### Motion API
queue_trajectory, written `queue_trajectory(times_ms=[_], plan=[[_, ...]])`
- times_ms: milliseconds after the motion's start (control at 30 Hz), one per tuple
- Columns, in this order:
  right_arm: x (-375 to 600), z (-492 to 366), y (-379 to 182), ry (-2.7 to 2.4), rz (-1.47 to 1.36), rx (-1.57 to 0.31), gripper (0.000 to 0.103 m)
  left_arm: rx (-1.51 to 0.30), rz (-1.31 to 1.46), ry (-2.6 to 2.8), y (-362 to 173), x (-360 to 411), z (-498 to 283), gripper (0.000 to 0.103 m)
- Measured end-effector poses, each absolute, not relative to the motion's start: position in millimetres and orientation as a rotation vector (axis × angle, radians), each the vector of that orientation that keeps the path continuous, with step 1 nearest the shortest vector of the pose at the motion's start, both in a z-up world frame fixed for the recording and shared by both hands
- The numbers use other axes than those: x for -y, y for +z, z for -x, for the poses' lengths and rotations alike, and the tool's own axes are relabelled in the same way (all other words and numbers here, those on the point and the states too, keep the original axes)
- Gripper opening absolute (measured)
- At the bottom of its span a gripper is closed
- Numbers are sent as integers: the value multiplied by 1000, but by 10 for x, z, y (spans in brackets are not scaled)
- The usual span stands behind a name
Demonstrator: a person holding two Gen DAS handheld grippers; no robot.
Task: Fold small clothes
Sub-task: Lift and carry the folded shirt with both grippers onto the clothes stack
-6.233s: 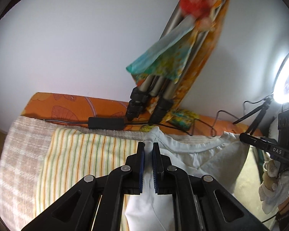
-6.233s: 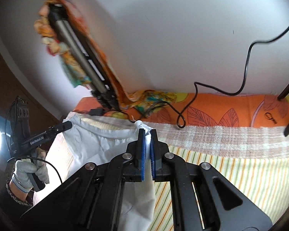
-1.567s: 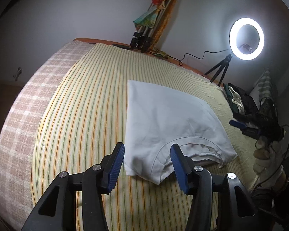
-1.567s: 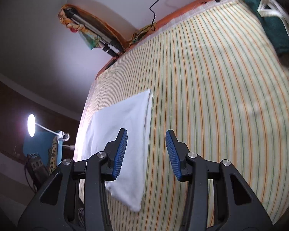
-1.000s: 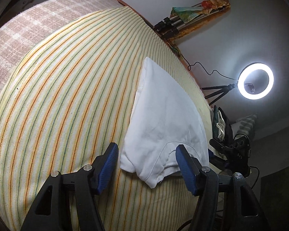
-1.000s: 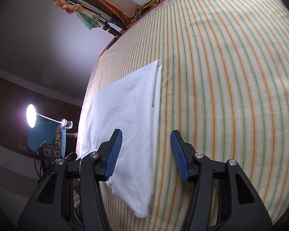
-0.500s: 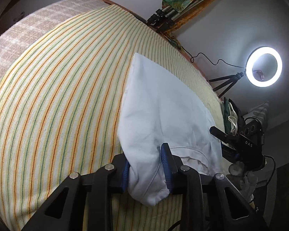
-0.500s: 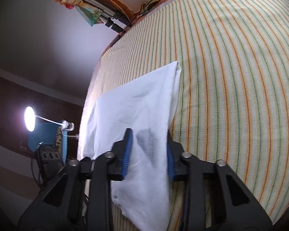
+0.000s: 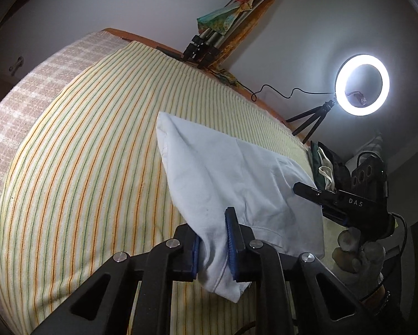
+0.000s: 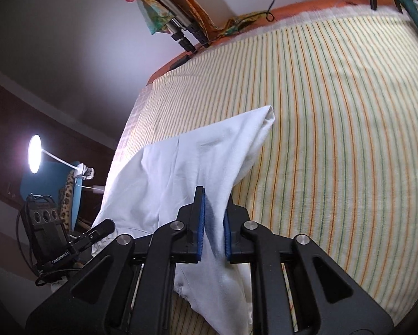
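Jaws of both the left gripper [image 9: 214, 244] and the right gripper [image 10: 213, 230] are clamped on near corners of the white garment [image 9: 231, 178]. Its far edge rests on the striped bed [image 9: 83, 153], toward 12 o'clock. Ring light [image 9: 362, 85] stands at 2 o'clock.

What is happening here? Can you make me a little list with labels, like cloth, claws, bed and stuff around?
cloth: white garment, near edge lifted, far end resting on the bed
left claw: shut on the near left corner
right claw: shut on the near right corner
bed: striped sheet, yellow with orange and green lines
light: ring light on a small tripod, switched on
by the wall: folded tripod wrapped in colourful fabric
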State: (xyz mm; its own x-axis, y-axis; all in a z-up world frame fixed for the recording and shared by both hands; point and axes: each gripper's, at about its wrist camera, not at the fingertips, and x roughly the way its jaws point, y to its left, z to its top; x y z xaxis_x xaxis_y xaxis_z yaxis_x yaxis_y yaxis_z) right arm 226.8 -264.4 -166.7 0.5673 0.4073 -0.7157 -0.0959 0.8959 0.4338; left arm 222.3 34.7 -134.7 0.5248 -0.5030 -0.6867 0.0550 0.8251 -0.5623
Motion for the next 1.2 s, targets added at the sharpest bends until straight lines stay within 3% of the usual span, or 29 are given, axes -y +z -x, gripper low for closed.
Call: queue_trajectory(times_ms=[467,1200], plan=[[2941,-1919,-1112,257,-252,-867,12,-924,482,-471,-1052,310,-2197,14],[4648,-1685,-90,41,-139,-727,12,-845,330,-700,-703,2345,-2985,14]])
